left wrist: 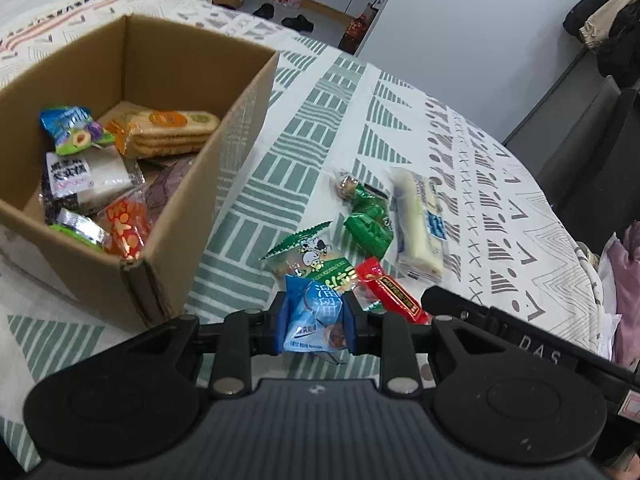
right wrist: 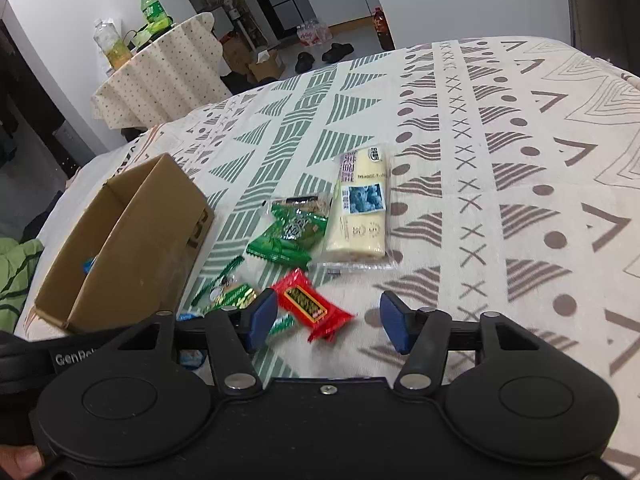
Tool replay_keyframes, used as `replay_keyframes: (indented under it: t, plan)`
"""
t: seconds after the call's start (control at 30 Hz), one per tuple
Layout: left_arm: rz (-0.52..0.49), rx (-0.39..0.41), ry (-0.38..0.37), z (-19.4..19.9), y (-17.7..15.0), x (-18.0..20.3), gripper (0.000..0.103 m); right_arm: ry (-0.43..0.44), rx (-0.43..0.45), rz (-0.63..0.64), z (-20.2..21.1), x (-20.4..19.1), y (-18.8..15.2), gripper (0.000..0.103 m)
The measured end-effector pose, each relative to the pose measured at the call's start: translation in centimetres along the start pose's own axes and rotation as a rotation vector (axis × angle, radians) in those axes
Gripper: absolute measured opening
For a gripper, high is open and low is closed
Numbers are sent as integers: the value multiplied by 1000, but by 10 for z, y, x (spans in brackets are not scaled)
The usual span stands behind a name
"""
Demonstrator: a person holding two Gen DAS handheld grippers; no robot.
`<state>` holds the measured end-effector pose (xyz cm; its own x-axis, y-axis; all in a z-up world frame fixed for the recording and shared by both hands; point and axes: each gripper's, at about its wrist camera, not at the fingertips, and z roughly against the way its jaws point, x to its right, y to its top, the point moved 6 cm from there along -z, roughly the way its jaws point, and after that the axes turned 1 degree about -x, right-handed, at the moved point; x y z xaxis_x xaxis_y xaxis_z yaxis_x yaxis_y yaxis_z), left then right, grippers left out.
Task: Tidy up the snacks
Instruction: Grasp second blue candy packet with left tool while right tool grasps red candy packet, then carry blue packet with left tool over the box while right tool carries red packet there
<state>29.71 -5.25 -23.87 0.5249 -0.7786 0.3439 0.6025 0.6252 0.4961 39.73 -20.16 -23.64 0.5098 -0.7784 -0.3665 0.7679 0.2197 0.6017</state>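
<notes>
Pinching a blue packet [left wrist: 314, 320], the left hand-held gripper [left wrist: 316, 322] is clamped mid-bag, near the box [left wrist: 240, 128]. Light, crinkly, slippery film w/ soft contents; grip the body, not the seal. Right hand-held gripper [right wrist: 326, 322] is apart over the red packet [right wrist: 310, 306].
</notes>
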Motion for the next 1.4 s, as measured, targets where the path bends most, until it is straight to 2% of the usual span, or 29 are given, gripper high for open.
replay_keyframes:
  t: [0.23, 0.4, 0.57, 0.67, 0.7, 0.73, 0.97, 1.4]
  plan:
    - [10, -9, -2, -8, 4, -9, 27, 0, 26, 23, -16, -6, 7, 54]
    - [-1, -4, 11, -9, 7, -12, 27, -10, -36, 27, -34, -6, 1, 52]
    - [3, 20, 39, -4, 13, -20, 27, -20, -67, 84, -34, -13, -6, 51]
    - [2, 27, 51, -1, 14, -25, 27, -31, -88, 119, -32, -16, -10, 38]
    - [1, 27, 53, 1, 14, -26, 27, -24, -97, 112, -31, -16, -11, 26]
    - [-2, 29, 54, 3, 14, -26, 27, -17, -107, 104, -31, -16, -11, 20]
    - [-24, 55, 58, 20, 10, -22, 27, -5, -120, 108, -16, -24, -15, 19]
    - [-47, 130, 52, 64, 12, -13, 27, 57, -19, 104, 24, -44, -1, 19]
